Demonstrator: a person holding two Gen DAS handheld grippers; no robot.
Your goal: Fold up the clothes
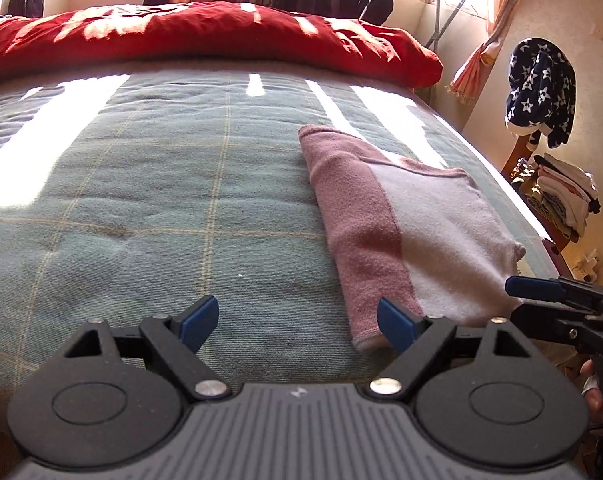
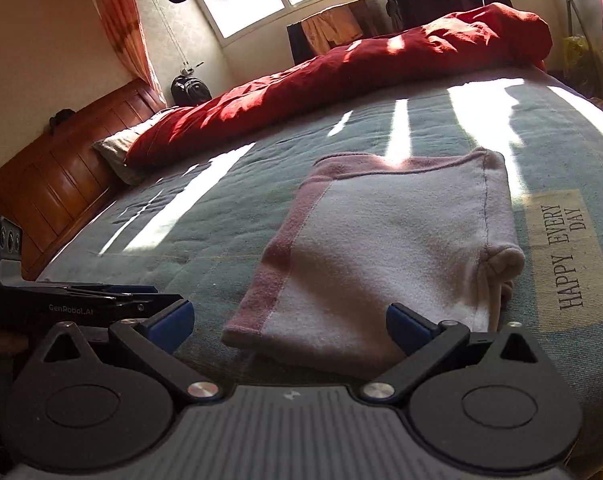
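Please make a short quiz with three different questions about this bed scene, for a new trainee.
1. True or false: the left gripper is shut on the pink folded garment.
2. Multiple choice: where does the red quilt lie? A) on top of the garment; B) bunched along the far side of the bed, apart from the garment; C) on the chair.
3. Fill in: the label on the green bedspread, beside the garment, reads "HAPPY EVERY ___".

Key
1. False: both its jaws stand apart and hold nothing; the right gripper is open too.
2. B
3. DAY
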